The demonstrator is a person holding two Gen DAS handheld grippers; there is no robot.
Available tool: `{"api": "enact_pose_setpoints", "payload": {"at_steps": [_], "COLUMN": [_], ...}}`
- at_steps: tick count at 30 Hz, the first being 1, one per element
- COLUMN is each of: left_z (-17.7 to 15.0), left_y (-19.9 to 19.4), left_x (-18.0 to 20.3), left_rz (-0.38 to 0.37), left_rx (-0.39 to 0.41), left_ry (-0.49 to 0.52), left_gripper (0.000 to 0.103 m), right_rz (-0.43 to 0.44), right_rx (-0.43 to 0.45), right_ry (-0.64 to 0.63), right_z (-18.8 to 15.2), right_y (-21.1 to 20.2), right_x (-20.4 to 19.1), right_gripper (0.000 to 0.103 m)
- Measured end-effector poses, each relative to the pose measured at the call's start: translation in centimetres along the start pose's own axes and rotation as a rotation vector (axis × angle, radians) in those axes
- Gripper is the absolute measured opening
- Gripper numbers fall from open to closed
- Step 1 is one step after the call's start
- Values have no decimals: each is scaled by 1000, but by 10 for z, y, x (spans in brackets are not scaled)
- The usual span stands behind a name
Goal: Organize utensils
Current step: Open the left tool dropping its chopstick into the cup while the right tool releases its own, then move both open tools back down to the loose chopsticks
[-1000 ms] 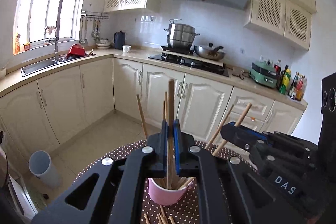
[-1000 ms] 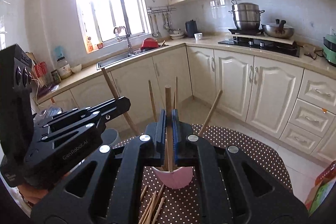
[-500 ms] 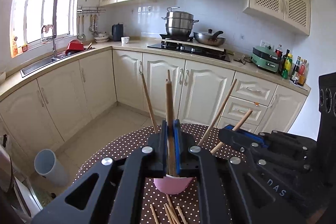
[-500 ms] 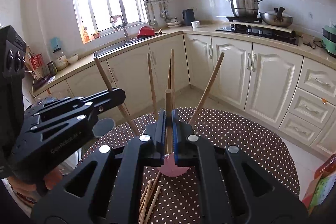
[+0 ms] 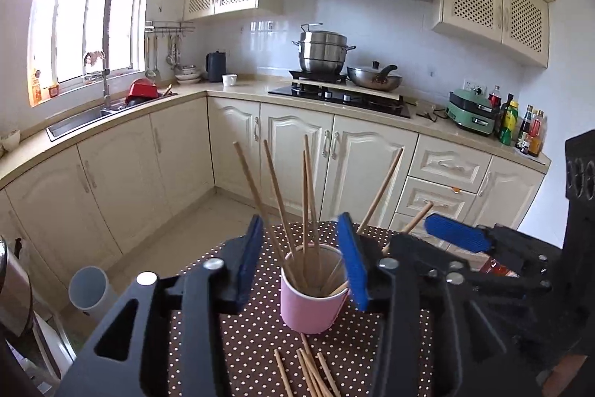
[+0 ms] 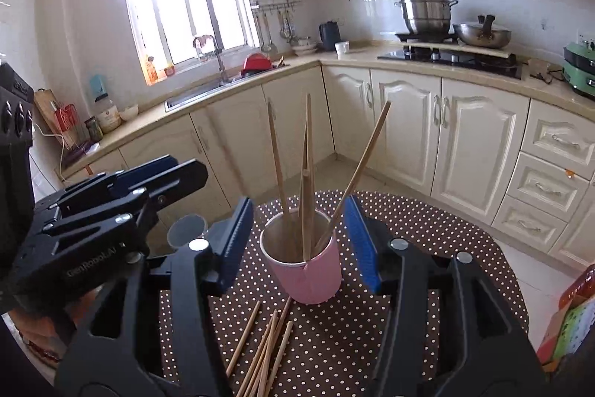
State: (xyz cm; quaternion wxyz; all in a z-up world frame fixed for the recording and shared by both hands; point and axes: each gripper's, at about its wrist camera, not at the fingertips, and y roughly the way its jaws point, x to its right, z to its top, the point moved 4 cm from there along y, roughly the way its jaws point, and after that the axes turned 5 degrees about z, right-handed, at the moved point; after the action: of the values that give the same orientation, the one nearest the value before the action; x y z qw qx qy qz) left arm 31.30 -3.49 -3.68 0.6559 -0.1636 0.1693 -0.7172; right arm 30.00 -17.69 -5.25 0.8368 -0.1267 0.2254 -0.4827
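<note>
Looking down past our two tools, we see the pink cup (image 5: 310,300) standing on the dotted table (image 6: 427,240), with several chopsticks in the cup (image 5: 305,203) leaning this way and that. Our left gripper (image 5: 303,263) is wide open and holds nothing, and its blue pads sit on either side of the cup. Our right gripper (image 6: 299,242) is wide open too, empty, with the cup between its pads as well. The loose chopsticks (image 6: 266,352) lie flat on the table just in front of the cup, close together in a little bunch. We think the next job is to pick up more of these and stand them in the cup. To do it well, we should go down slowly, take one stick near its middle, and squeeze it firmly so it does not spin. Then we lift it high, tip it upright, and lower it straight into the cup. We must not bump the tall sticks, or the light cup may fall over.
</note>
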Motion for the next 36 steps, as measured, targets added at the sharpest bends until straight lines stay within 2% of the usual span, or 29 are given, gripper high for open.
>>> {"api": "enact_pose_setpoints", "payload": {"at_steps": [4, 9, 12, 16, 22, 23, 25, 29, 36], "left_z": [-4, -17, -30, -55, -100, -107, -122, -144, -161], "left_y": [-14, -27, -29, -22, -2, 1, 8, 19, 32], "left_x": [-5, -11, -17, -24, -39, -43, -46, -51, -52], "left_rz": [7, 29, 53, 74, 108, 103, 94, 90, 82], "left_rx": [2, -15, -47, -133, -259, -280, -324, -380, -430], "left_ry": [-11, -14, -5, 5, -6, -19, -36, -38, -39], "left_gripper": [49, 57, 58, 58, 58, 58, 58, 58, 58], "right_rz": [-2, 4, 3, 2, -30, -28, -19, 6, 18], "right_rx": [11, 20, 13, -30, -166, -186, -256, -377, -490], "right_ry": [-20, -17, -11, -6, -17, -19, -20, -33, -29], "right_z": [2, -3, -12, -34, -81, -88, -104, -132, -163], "right_y": [-12, -25, -30, -28, -5, -2, 13, 42, 76], "right_x": [-6, -9, -7, -4, -6, -7, -11, -20, -25], "right_gripper": [51, 51, 51, 51, 50, 48, 33, 32, 31]}}
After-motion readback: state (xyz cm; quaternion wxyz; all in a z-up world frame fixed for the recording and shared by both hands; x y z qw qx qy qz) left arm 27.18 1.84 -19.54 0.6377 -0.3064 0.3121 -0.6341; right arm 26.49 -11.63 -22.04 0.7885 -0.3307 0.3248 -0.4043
